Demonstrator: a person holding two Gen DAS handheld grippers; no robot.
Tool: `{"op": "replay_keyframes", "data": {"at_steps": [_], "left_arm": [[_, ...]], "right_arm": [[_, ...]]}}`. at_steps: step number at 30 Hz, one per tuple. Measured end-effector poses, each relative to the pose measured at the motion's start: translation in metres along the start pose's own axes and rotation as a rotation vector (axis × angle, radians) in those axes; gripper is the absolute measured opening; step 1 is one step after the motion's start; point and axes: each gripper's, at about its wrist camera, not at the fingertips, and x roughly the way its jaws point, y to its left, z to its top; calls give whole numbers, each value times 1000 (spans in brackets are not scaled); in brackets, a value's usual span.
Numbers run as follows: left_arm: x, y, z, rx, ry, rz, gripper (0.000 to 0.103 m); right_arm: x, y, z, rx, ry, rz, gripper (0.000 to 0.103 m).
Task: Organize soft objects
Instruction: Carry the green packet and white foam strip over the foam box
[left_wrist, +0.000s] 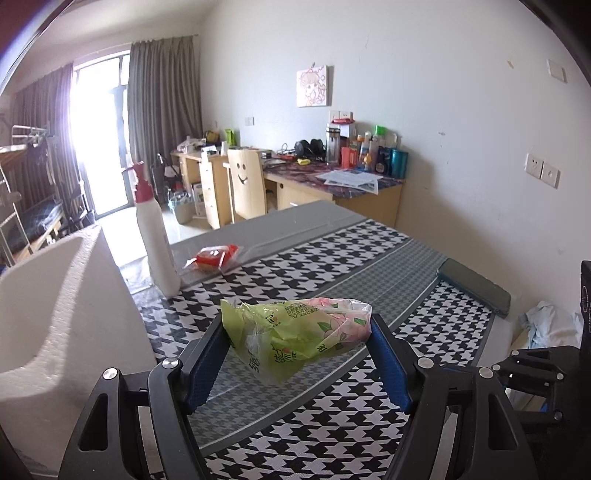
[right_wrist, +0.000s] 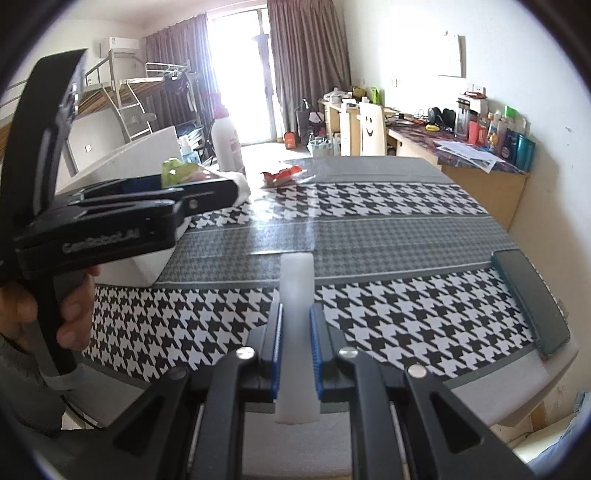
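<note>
The room was a bright bedroom with grey curtains, a bunk bed and a long desk full of bottles by the wall. In front of me was a table with a black and white houndstooth cloth (left_wrist: 332, 266).

My left tongs (left_wrist: 299, 332) were wide, and both blue pads pressed on a green and pink plastic bag (left_wrist: 295, 332). The bag was soft and crinkly. It hung between the pads, up off the cloth, over the near part of the table. From the right wrist view I could see my hand (right_wrist: 70, 306) on the black handle of those tongs, with the bag poking out at the tips.

My right tongs (right_wrist: 296, 325) were almost closed. They squeezed a white foam strip (right_wrist: 295, 288) that stuck out past the tips, above the near edge of the table.

A white foam box (left_wrist: 55, 314) sat at the left edge of the table. A tall white bottle with a red cap (left_wrist: 155, 236) stood near the far left corner. A small red packet (left_wrist: 214, 256) lay just beside it, near the far edge. A dark green flat case (right_wrist: 528, 299) lay at the right edge of the table.
</note>
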Motion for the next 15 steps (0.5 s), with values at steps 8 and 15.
{"op": "replay_keyframes", "data": {"at_steps": [8, 15], "left_arm": [[-25, 5, 6, 13, -61, 29, 75], [-44, 12, 12, -2, -93, 58, 75]], "right_arm": [[-10, 1, 13, -1, -68, 18, 17], [-14, 2, 23, -6, -105, 31, 17]]}}
